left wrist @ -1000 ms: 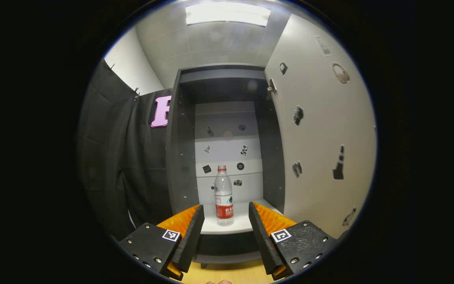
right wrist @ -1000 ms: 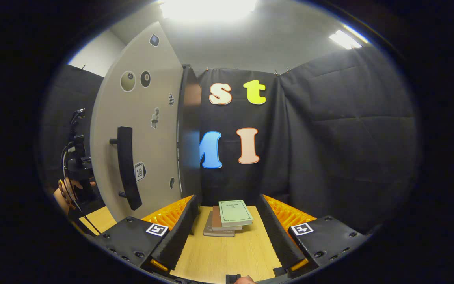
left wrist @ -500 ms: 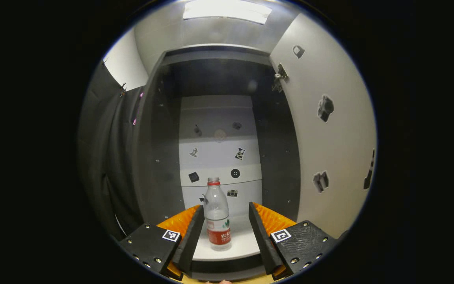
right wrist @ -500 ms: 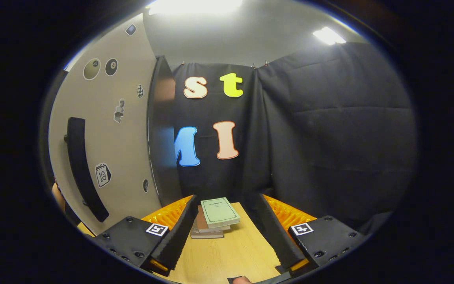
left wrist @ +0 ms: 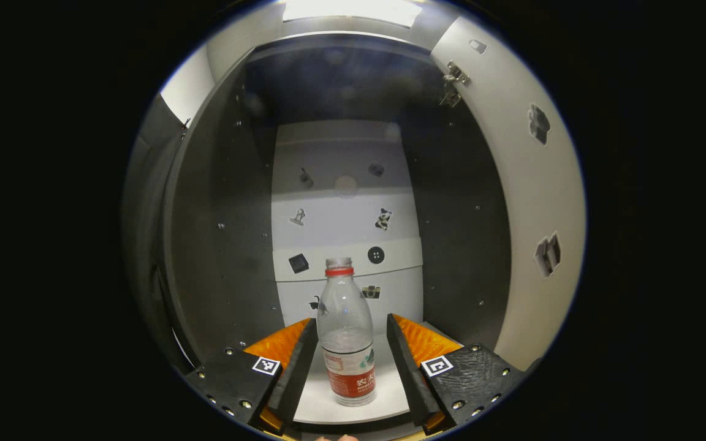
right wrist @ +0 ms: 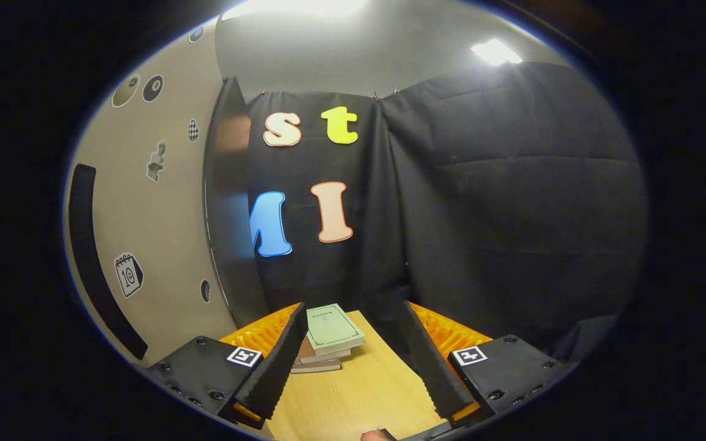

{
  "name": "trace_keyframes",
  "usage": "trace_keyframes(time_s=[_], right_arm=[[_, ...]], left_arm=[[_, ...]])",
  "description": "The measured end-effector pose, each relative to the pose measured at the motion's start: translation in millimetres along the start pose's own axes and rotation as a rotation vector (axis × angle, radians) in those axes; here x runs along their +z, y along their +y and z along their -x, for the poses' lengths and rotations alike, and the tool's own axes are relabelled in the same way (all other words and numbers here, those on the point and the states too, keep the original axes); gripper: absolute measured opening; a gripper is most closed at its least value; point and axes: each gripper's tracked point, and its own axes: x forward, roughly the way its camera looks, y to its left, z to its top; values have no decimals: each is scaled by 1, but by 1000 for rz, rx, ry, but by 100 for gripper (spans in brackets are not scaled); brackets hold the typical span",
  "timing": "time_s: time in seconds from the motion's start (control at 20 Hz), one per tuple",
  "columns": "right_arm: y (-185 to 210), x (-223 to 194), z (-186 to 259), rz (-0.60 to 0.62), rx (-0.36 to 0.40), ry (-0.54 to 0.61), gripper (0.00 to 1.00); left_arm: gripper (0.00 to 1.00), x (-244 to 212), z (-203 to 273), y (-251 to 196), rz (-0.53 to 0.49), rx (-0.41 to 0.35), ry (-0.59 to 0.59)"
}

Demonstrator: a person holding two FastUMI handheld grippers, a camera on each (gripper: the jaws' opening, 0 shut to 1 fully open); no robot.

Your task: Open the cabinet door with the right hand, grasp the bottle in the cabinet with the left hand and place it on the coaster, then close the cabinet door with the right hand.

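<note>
We are holding the left gripper (left wrist: pixel 347 361) spread wide around the upright bottle (left wrist: pixel 345 340) standing on the cabinet (left wrist: pixel 218 245) shelf, fingers not touching it.

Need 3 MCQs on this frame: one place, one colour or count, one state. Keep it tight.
1. Where does the clear plastic bottle with the red label stand?
A. on the cabinet's white shelf, between the left gripper jaws
B. on the stacked books
C. on the wooden table

2. What colour is the ring under the bottle's cap?
A. blue
B. red
C. green

3. How is the grey cabinet door?
A. shut
B. swung open
C. taken off

Key: 1 A, the bottle's base rests on the shelf inside the cabinet, a jaw on either side with gaps showing; 2 B, a red band circles the neck; 3 B, the door stands aside and the interior shows.
</note>
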Motion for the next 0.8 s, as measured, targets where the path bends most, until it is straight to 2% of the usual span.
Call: trace_keyframes(time_s=[0.3,0.35,0.4,0.45,0.75,0.8], right_arm=[[-3,-4,-2,-2,-30,12,97],[-3,-5,-3,-3,-32,13,93],[-4,-5,-4,-5,-33,13,97],[-4,-5,-4,-5,-33,14,97],[-7,0,-2,-3,-10,6,97],[-7,1,-2,-4,-2,4,93]], left_arm=[[65,-24,-24,7,16,12,46],[65,-27,-26,7,19,12,54],[65,-29,-28,8,23,9,59],[65,-30,-30,7,31,2,63],[62,-16,-7,14,68,18,33],[62,-13,-1,15,71,21,28]])
